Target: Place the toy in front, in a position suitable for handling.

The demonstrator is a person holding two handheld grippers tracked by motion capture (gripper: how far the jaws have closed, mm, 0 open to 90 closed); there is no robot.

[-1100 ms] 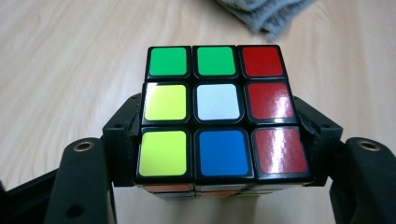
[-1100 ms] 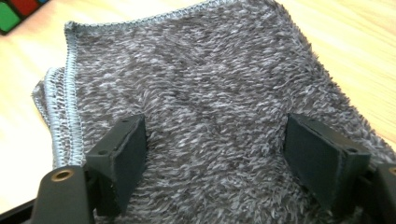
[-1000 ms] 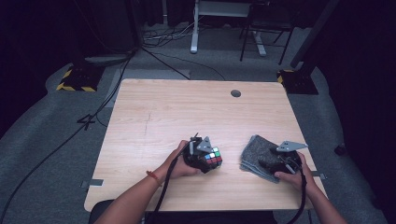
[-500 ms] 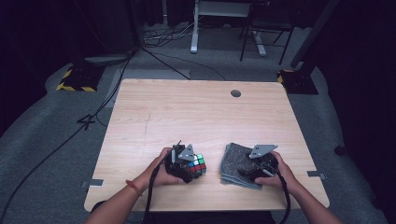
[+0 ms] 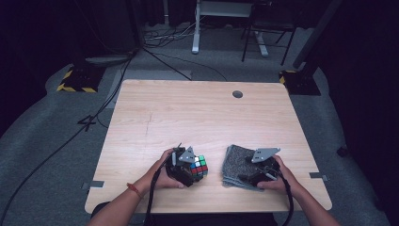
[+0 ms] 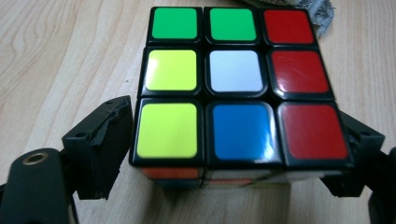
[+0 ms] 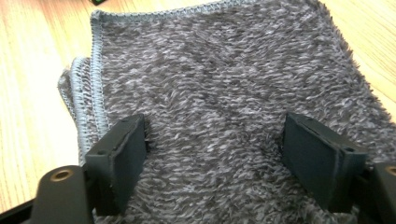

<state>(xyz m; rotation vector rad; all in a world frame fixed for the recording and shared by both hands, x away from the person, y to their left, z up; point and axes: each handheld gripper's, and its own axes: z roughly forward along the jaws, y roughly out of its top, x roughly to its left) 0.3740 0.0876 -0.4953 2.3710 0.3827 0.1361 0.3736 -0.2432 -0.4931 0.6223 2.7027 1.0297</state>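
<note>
**Cube between loosened tongs, cloth under the other pair**

In the high view, the left tongs (image 5: pixel 192 170) sit at the lower middle of the frame, near the front edge of the counter (image 5: pixel 197 117), with the cube (image 5: pixel 199 166) just at their tip. The person's left hand (image 5: pixel 162 175) wraps the body behind them.

The left gripper view shows the cube (image 6: pixel 236 88) resting on the wood in the middle of the frame, its top face a mix of green, red, yellow, white and blue squares. The left tongs (image 6: pixel 233 154) stand on either side of its near row. They have just been opening, with the cube between them; a thin gap shows at the jaw in the lower left, so they stand apart rather than clamped. Whether the jaw at the lower right touches the cube I cannot tell.

To the right in the high view, well apart from the cube, the folded grey cloth (image 5: pixel 237 165) lies near the counter's front edge, and the right tongs (image 5: pixel 249 178) rest over it, held by the right hand (image 5: pixel 277 178).

In the right gripper view the cloth (image 7: pixel 224 84) spreads across most of the frame, stitched edges at the upper left. The right tongs (image 7: pixel 215 158) stand wide apart over the pile, gripping nothing.
</note>
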